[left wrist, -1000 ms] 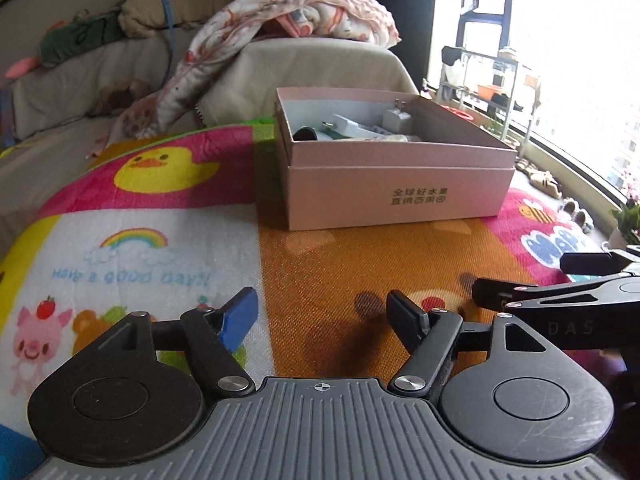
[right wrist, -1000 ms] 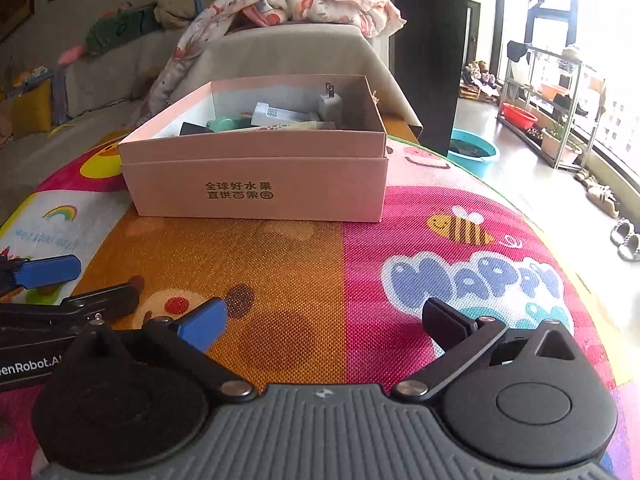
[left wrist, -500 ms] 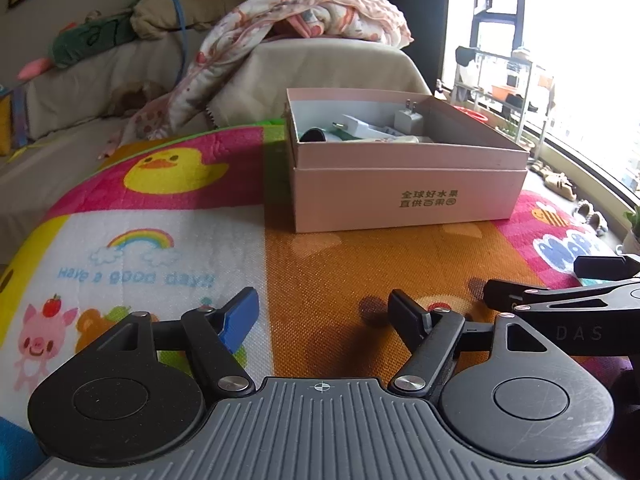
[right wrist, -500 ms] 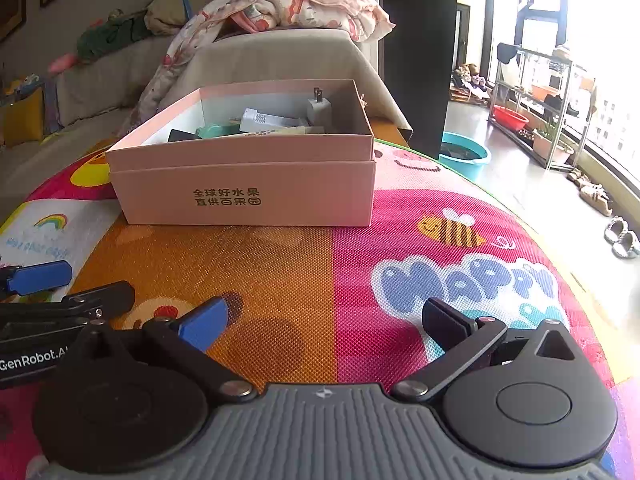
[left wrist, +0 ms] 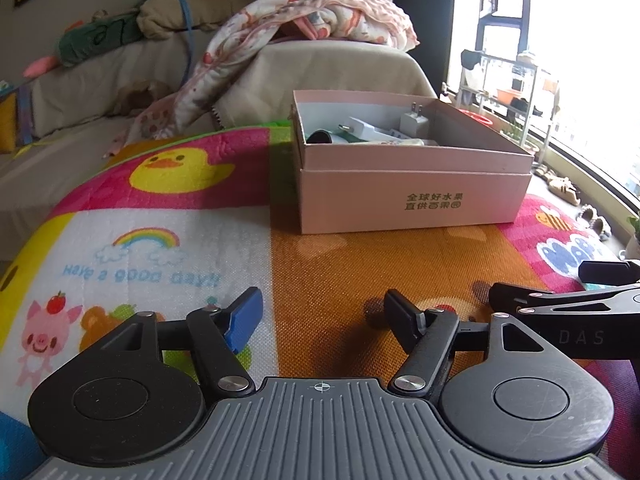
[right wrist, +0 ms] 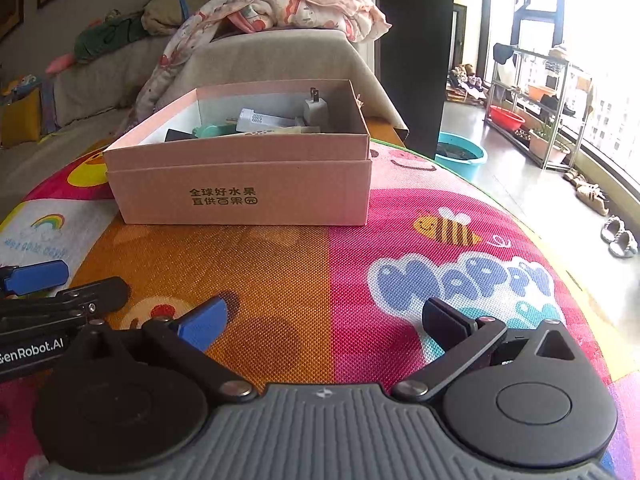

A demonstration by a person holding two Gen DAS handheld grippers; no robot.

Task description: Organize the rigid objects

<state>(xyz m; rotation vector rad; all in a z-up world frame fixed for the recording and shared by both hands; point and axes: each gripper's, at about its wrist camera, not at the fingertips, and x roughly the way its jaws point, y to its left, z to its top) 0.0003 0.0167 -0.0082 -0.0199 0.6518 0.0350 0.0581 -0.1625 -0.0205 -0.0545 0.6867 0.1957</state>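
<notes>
A pink cardboard box (left wrist: 416,196) (right wrist: 240,196) stands open on the colourful play mat (left wrist: 168,248) (right wrist: 400,248). Inside lie several small rigid items, among them a white plug charger (left wrist: 414,122) (right wrist: 314,112), a white tube (right wrist: 264,120) and a dark item (left wrist: 318,136). My left gripper (left wrist: 322,312) is open and empty, low over the mat in front of the box. My right gripper (right wrist: 324,320) is open and empty, beside it to the right; its fingers (left wrist: 560,300) show in the left wrist view.
A sofa (left wrist: 320,68) with a blanket (left wrist: 320,12) and soft toys stands behind the mat. To the right are a blue basin (right wrist: 460,154), a shelf rack (right wrist: 532,112), shoes (right wrist: 620,236) and a bright window.
Both grippers have drawn back a little from the box and stayed open. The box and its contents have not moved.
</notes>
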